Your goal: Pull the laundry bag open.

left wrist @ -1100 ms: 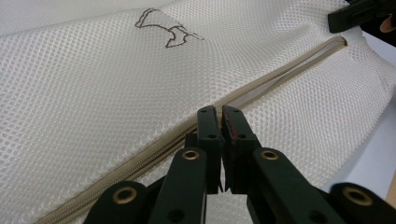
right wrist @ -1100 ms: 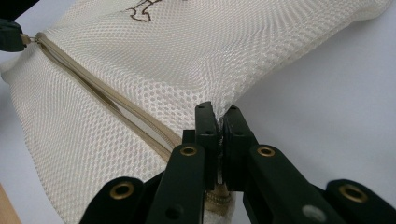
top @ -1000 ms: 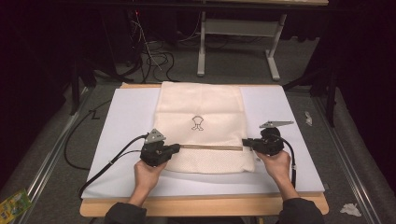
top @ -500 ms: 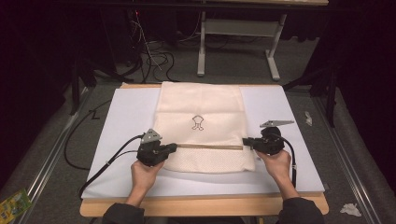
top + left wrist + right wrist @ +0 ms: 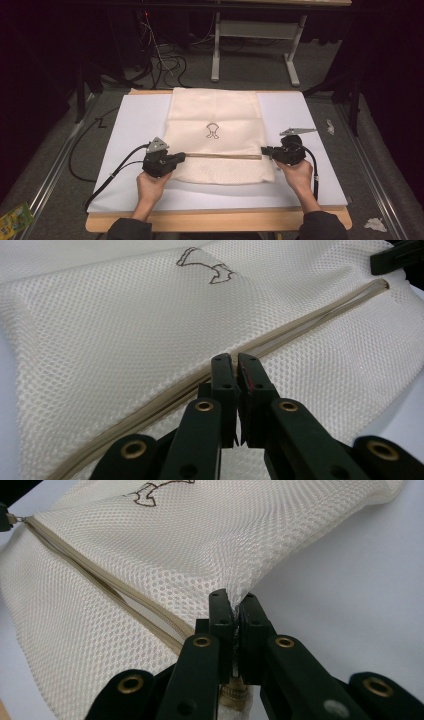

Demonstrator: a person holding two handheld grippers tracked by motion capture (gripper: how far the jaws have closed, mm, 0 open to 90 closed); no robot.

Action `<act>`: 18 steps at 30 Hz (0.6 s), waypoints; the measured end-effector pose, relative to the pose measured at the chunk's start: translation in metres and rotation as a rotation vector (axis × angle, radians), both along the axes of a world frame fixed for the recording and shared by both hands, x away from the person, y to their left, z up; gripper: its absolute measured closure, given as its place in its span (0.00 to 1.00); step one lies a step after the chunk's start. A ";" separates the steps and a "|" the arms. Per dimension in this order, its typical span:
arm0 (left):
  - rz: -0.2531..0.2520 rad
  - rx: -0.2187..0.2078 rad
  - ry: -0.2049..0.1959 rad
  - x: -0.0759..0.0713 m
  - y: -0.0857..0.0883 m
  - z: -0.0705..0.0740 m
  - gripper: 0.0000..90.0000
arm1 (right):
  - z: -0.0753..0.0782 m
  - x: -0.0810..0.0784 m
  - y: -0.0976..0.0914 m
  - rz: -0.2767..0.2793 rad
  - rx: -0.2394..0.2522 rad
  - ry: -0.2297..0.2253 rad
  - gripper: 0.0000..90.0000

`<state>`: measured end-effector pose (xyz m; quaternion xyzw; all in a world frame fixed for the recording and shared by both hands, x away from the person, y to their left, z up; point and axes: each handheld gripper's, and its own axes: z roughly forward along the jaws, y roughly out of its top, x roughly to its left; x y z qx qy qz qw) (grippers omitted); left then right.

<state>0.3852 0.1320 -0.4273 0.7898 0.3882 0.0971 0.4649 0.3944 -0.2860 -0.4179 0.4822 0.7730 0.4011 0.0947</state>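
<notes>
Mesh bag [image 5: 217,135] flat on white board [image 5: 135,120], each closed claw apparently pinching it; dark room.

A dim room: grey carpet floor [image 5: 60,170], tangled cables [image 5: 165,62], and what looks like a white desk frame [image 5: 255,47] behind.

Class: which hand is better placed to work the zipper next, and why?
Likely the left: the shut left gripper sits on the zipper at that end, while the right gripper pinches the mesh bag edge, anchoring it.
</notes>
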 end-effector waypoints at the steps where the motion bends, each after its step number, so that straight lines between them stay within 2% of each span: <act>1: 0.000 -0.002 0.001 0.000 0.001 0.000 0.97 | 0.000 0.000 0.000 -0.002 -0.006 0.000 0.98; 8: 0.025 -0.013 0.000 0.000 0.009 0.001 0.97 | 0.001 0.002 -0.004 -0.010 -0.007 -0.006 0.98; 18: 0.029 -0.010 0.000 0.002 0.010 0.000 0.97 | 0.001 0.003 -0.004 -0.020 -0.005 -0.005 0.98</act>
